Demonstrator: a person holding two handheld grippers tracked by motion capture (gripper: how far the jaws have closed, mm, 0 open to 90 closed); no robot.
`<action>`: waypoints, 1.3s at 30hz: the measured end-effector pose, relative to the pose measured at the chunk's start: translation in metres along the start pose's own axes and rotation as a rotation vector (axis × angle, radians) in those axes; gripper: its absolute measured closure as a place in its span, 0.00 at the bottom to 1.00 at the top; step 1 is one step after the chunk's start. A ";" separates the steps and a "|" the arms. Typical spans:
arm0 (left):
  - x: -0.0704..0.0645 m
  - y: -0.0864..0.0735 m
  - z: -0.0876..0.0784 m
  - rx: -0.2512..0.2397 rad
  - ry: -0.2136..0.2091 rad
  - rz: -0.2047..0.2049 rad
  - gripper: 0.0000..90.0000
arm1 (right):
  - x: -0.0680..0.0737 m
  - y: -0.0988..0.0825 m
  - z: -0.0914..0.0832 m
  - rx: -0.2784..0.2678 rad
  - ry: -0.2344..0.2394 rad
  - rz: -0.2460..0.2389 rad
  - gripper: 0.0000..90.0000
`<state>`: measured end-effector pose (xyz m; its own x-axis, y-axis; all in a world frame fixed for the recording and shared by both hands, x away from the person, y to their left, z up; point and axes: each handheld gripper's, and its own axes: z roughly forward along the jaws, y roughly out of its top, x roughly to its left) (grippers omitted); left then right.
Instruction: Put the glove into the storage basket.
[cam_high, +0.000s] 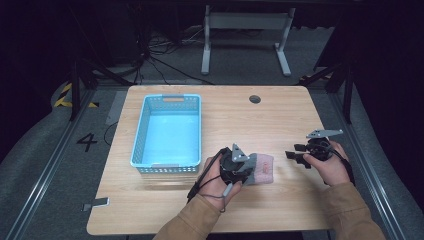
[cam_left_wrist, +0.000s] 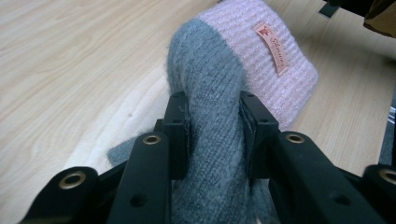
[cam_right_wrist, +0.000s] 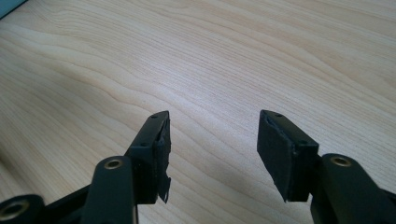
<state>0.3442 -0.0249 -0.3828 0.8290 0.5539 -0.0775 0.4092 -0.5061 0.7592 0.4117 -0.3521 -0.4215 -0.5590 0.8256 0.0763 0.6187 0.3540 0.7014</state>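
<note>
High view, table: a light wooden table (cam_high: 165, 200) carries a blue basket, a knitted sock and both grippers.
High view, basket: the blue basket (cam_high: 141, 131) stands on the left half of the table, its perforated walls upright.
High view, sock: the sock (cam_high: 262, 169), grey with a pink cuff, sits near the front middle of the table, just right of the basket's near corner and apart from it.
High view, left gripper: the left gripper (cam_high: 239, 167) is at the grey end of the sock, the hand behind it coming in from the bottom edge in a tan sleeve.
High view, right gripper: the right gripper (cam_high: 295, 155) is held to the right of the sock, near it but not touching, jaws pointing toward it.
Left gripper view, grip: the two black jaws are clamped on the grey part of the sock (cam_left_wrist: 212, 121), which bulges up between the pads.
Left gripper view, cuff: the pink cuff lies past the jaws and bears a small orange label (cam_left_wrist: 272, 47); bare wood shows beyond it.
Right gripper view, jaws: the right gripper (cam_right_wrist: 213, 140) stands spread wide with nothing between its pads.
Right gripper view, surface: bare wood grain runs under and past the jaws.
</note>
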 end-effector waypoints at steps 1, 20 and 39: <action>0.002 0.000 -0.002 0.002 -0.001 -0.004 0.76 | 0.000 0.000 0.000 0.000 0.000 -0.001 0.50; 0.047 -0.002 -0.048 -0.050 0.077 -0.025 0.76 | -0.002 -0.007 -0.003 0.005 -0.012 0.008 0.50; 0.091 -0.007 -0.084 -0.089 0.159 -0.091 0.76 | -0.003 -0.017 -0.004 0.026 -0.028 0.020 0.50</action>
<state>0.3847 0.0848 -0.3413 0.7165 0.6958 -0.0506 0.4383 -0.3926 0.8085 0.4006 -0.3627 -0.4311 -0.5310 0.8445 0.0697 0.6440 0.3487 0.6810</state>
